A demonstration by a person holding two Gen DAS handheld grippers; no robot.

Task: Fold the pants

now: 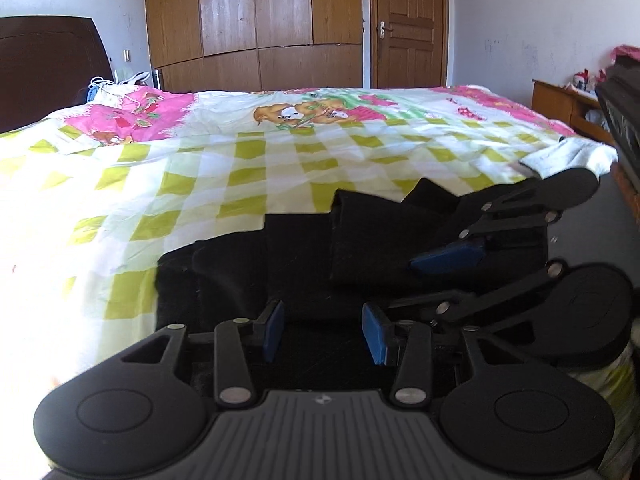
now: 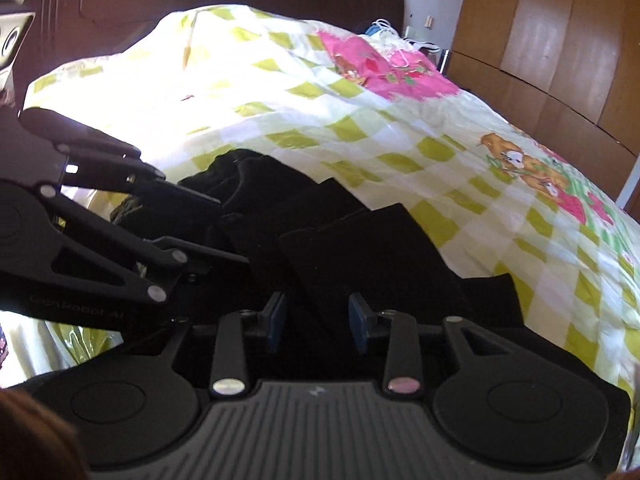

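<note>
Presently the pants (image 1: 304,256), black and already doubled into overlapping layers, lie on the near edge of the bed, on the checked bedcover (image 1: 200,168), well short of the pillows at the far left. I hold my left gripper (image 1: 323,334) low over the near hem with its blue pads (image 1: 273,330) spread apart; dark cloth shows in the gap but is not pinched, so it is released. In the right wrist view my right gripper (image 2: 318,322) stands likewise parted above the cloth, grasping nothing that I can see. Each tool appears in the other's view: the right one enters from the right of the left view, the left one from the left of the right view, so the two sit close together over the same near portion of the garment. I judge this placement deliberate, both tools poised side by side to take one edge evenly for the next fold. The stepped far edges (image 2: 384,216) suggest uneven layers, a risk of a crooked result. The wardrobe (image 1: 256,20) stands beyond the bed.
</note>
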